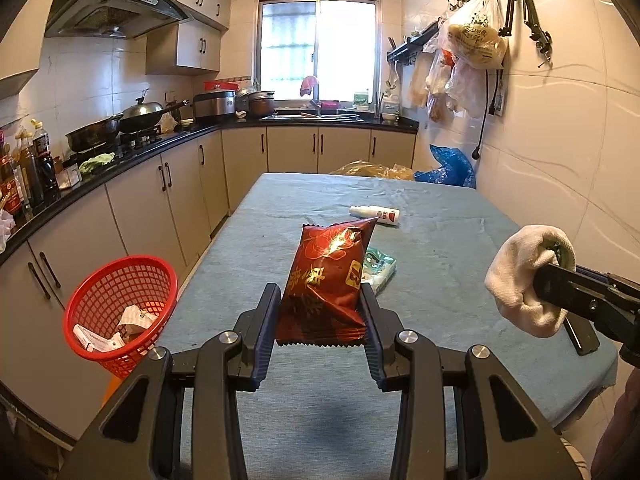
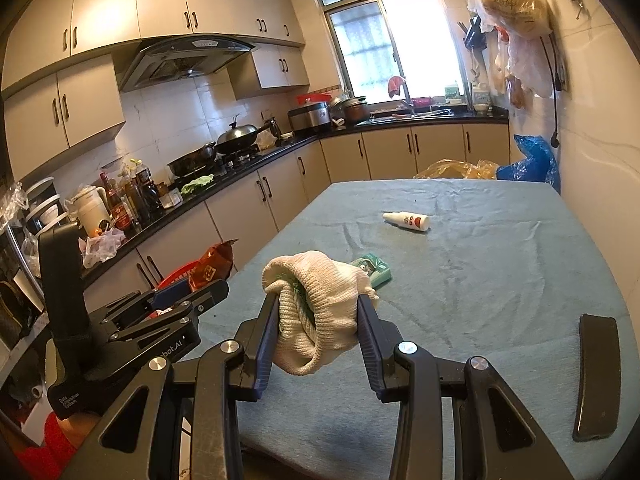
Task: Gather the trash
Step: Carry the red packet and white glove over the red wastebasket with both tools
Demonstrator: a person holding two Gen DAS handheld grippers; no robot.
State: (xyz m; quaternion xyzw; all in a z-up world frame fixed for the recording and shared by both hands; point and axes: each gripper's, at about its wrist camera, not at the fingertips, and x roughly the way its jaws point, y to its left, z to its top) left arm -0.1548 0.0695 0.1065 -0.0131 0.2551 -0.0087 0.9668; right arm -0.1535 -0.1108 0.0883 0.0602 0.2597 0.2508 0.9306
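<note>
My left gripper is shut on a dark red snack bag, held upright above the blue-grey tablecloth. A red mesh basket with paper scraps inside stands off the table's left edge, lower left of the bag. My right gripper is shut on a bunched white knitted glove with something green inside; that glove also shows at the right of the left wrist view. A green tissue pack and a small white bottle lie on the cloth.
A black flat phone-like object lies near the table's right front edge. Kitchen counters with pans and bottles run along the left. Yellow and blue plastic bags sit past the table's far end, by the tiled right wall.
</note>
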